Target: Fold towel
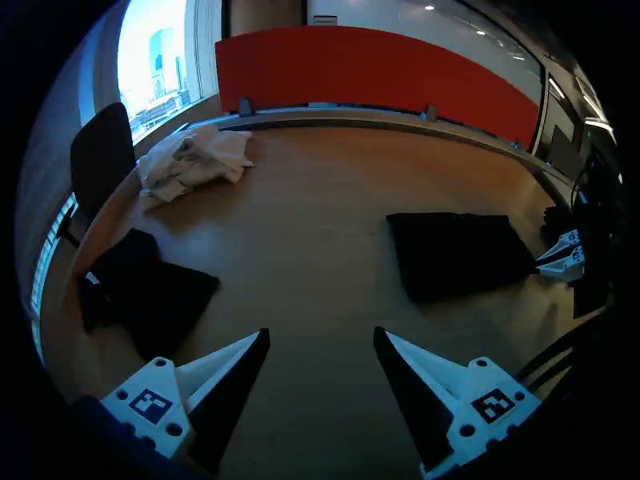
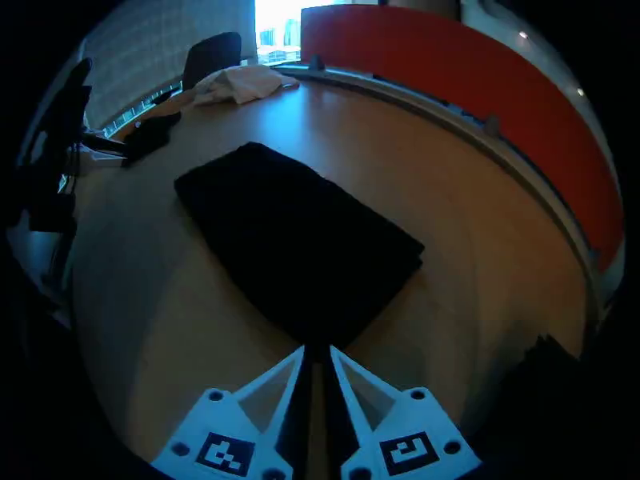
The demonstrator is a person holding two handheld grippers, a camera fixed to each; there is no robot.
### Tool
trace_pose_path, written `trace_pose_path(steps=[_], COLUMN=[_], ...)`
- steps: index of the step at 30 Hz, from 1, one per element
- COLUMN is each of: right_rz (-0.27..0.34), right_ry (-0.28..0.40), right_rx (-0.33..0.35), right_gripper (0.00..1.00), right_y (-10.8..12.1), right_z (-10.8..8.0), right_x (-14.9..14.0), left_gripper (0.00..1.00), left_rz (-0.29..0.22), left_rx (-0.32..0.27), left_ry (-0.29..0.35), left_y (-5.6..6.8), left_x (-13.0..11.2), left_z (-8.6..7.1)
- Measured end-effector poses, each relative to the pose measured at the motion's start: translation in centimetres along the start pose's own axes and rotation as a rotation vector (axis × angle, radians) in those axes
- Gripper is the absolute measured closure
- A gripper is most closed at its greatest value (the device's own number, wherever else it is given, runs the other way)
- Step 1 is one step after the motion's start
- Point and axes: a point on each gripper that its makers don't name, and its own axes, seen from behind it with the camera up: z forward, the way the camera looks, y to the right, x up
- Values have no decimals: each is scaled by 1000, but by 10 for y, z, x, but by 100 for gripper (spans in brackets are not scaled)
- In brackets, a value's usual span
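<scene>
Over the table (image 1: 320, 208), toward its near edge: left gripper (image 1: 320, 331), fingers spread wide, nothing between them, bare wood below. Toward the right edge in the left gripper view, flat and folded into a neat rectangle: black towel (image 1: 458, 254), with the right gripper (image 1: 560, 260) at its outer corner. In the right gripper view, the same towel straight ahead, its near corner drawn to a point at the fingertips. Right gripper closed almost fully there, only a thin slit left, pinched on that towel corner. At the far left corner of the table, a crumpled white cloth (image 1: 194, 158). At the left edge, a second dark cloth (image 1: 156, 292), rumpled. Towel well apart from both other cloths, with open wood between. Beyond the left edge, a dark chair (image 1: 100, 156). Along the far edge, a red screen (image 1: 376, 72), and a bright window (image 1: 152, 72) to its left.
</scene>
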Motion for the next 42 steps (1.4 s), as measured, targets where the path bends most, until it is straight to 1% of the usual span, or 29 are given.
trace_pose_path(steps=[6, 12, 16, 20, 26, 32, 36, 42], right_rz=[-15, -35, -68, -108, -160, -195, -213, -231], right_ry=[17, 53, 89, 129, 182, 224, 231, 222], right_rx=[-9, -15, -21, -22, -17, -5, 1, 11], right_gripper=[94, 94, 94, 94, 94, 94, 94, 94], right_y=[-1, 0, -1, -4, -11, -21, -25, -31], right_z=[-1, -8, -14, -19, -22, -23, -23, -22], right_x=[11, 35, 60, 91, 136, 171, 182, 186], left_gripper=[3, 3, 3, 4, 4, 3, 3, 3], left_rz=[-3, -10, -16, -24, -35, -43, -48, -56], left_rx=[3, 5, 7, 11, 12, 14, 14, 13], left_ry=[1, 4, 7, 12, 18, 23, 26, 31], left_y=[-3, -4, -6, -9, -11, -13, -14, -16], left_x=[0, 1, 2, 4, 6, 6, 6, 7], left_z=[-1, -2, -4, -6, -8, -11, -12, -13])
